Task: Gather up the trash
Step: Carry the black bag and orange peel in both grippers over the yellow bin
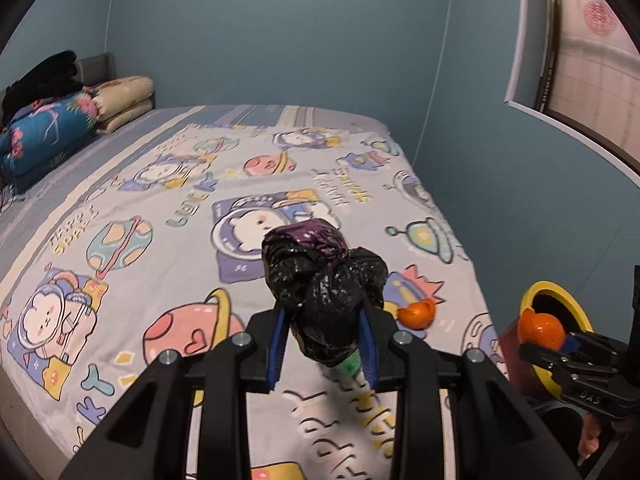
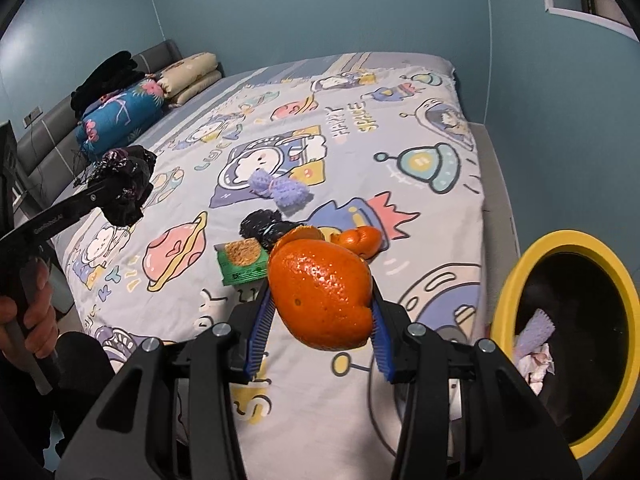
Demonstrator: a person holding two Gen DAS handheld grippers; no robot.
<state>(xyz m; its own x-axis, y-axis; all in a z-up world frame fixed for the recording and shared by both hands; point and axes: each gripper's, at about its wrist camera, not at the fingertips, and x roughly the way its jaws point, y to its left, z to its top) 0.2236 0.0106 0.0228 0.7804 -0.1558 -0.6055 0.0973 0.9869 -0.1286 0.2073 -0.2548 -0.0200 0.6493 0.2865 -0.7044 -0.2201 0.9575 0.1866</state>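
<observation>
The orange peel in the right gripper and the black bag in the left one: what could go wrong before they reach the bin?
1. The orange peel bulges well past the right gripper; it might slip out short of the yellow-rimmed bin.
2. The crumpled black bag in the left gripper hangs loose and could snag or shed scraps onto the bedsheet.

The left gripper (image 1: 326,340) is made of matte black plastic, with angular arms that have triangular cut-outs. Four round silver screws sit on the joints, at 9 and 3 o'clock from the jaws. The inner pads (image 1: 276,344) are blue and ribbed. The right gripper (image 2: 320,332) has the same build: black frame, silver screws, blue ribbed pads (image 2: 260,328). In the right wrist view, small white lettering runs along the side of the left gripper, and the left hand (image 2: 28,312) wraps a grey handle.
</observation>
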